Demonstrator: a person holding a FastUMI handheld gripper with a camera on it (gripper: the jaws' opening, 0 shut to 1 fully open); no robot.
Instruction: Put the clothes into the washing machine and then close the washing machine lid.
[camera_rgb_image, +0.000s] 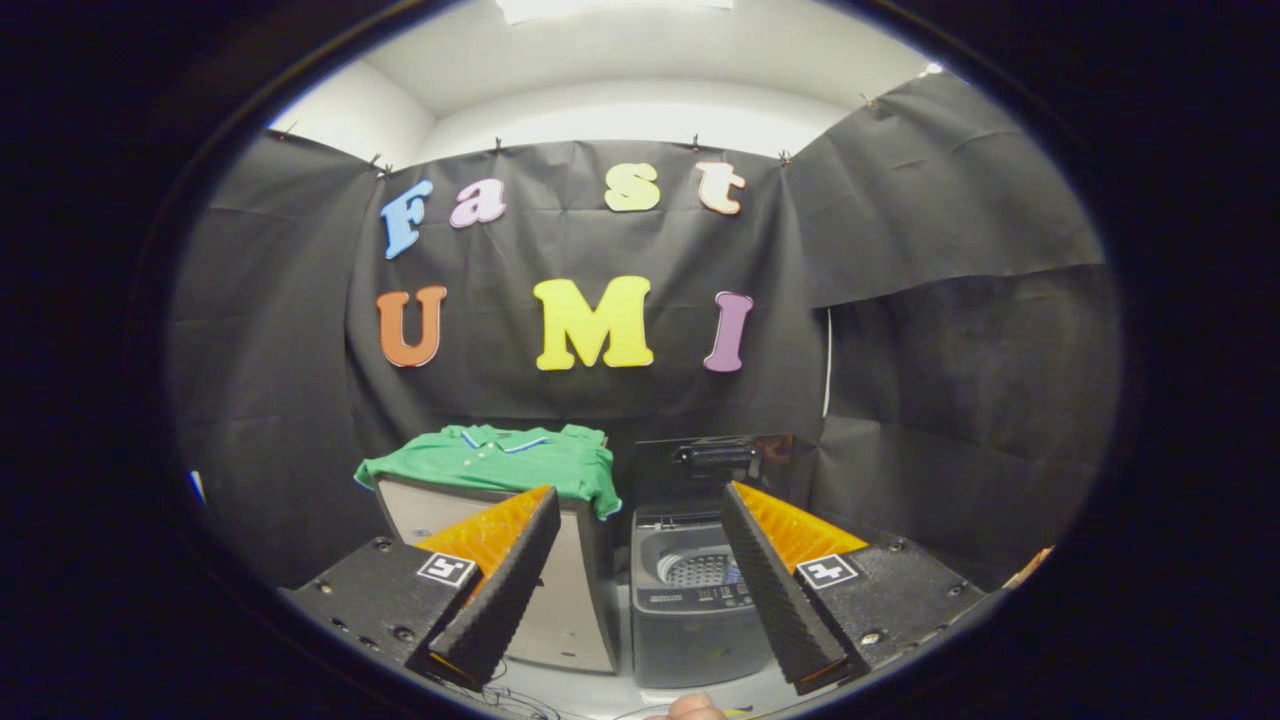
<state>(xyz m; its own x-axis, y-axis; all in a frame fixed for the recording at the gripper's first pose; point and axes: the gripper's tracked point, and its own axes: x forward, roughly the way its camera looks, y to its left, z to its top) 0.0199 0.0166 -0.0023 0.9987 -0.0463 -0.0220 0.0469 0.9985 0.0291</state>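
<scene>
Gripper view, lower half of the frame: the gripper (640, 585) is seen with its two fingers spread wide apart, nothing held between them and nothing touched by either. The left finger (500, 590) is angled up toward the centre from the lower left, and the right finger (780, 590) mirrors it from the lower right. A square marker tag is carried on each finger block; the blocks themselves are cut off where the round picture ends.

Beyond the fingers, just left of centre, a green polo shirt (500, 462) is laid flat over the top of a pale box-shaped stand (565, 600). The shirt's collar is trimmed in a lighter colour, and one corner is draped over the stand's right edge. The stand's lower left part is hidden behind the left finger, so its full shape cannot be made out.

Just to the right of the stand, at lower centre, a small grey top-loading washing machine (680, 625) is seen between the fingers and farther off. Its lid (715, 455) is raised upright at the back, dark and hard to separate from the black cloth wall (950, 400) behind it. The perforated drum (700, 570) is visible through the opening, though its right side is covered by the right finger. Whether anything lies in the drum cannot be told.

At the very bottom centre, a small part of a fingertip (692, 708) is visible, cut off by the edge. Thin cables on the pale floor (600, 692) at the lower left are too small to trace.
</scene>
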